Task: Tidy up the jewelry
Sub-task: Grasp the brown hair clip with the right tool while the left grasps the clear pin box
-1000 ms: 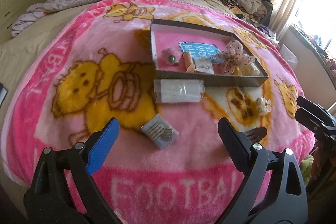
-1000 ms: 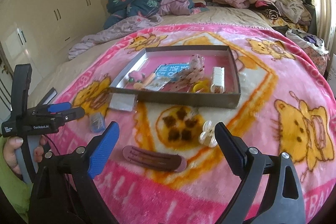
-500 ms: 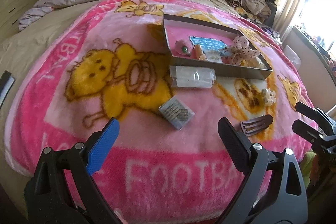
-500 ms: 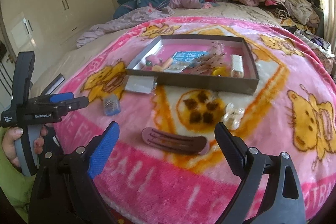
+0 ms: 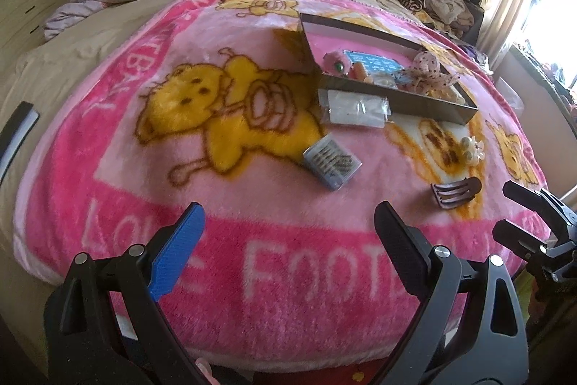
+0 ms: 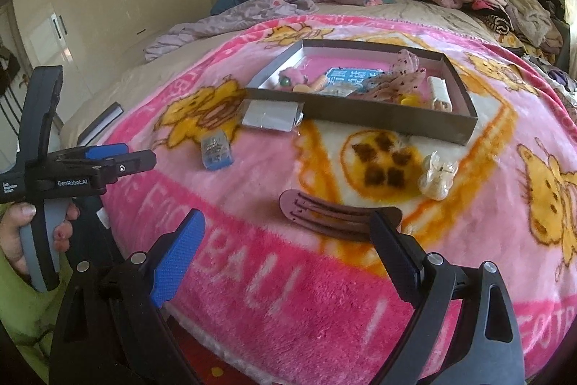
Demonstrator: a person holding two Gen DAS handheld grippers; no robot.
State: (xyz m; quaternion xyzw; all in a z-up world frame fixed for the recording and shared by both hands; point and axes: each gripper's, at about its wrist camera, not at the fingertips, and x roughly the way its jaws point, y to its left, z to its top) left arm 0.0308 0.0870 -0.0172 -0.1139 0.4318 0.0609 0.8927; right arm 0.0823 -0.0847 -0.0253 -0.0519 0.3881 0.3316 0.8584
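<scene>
Now both your grippers, left [image 5: 288, 240] and right [image 6: 286, 237], are wide open and empty, ready to grab. The brown clip [image 6: 335, 217] lies just before the right one, outside the box [image 6: 360, 116].

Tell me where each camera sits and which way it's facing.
Left wrist: on the left gripper, looking along the pink cartoon blanket toward the grey cardboard box; its open fingers show, and the right gripper at the right edge.
Right wrist: on the right gripper, just before the brown hair claw; a hand holds the left gripper.
Shared: box, claw, blanket.
</scene>
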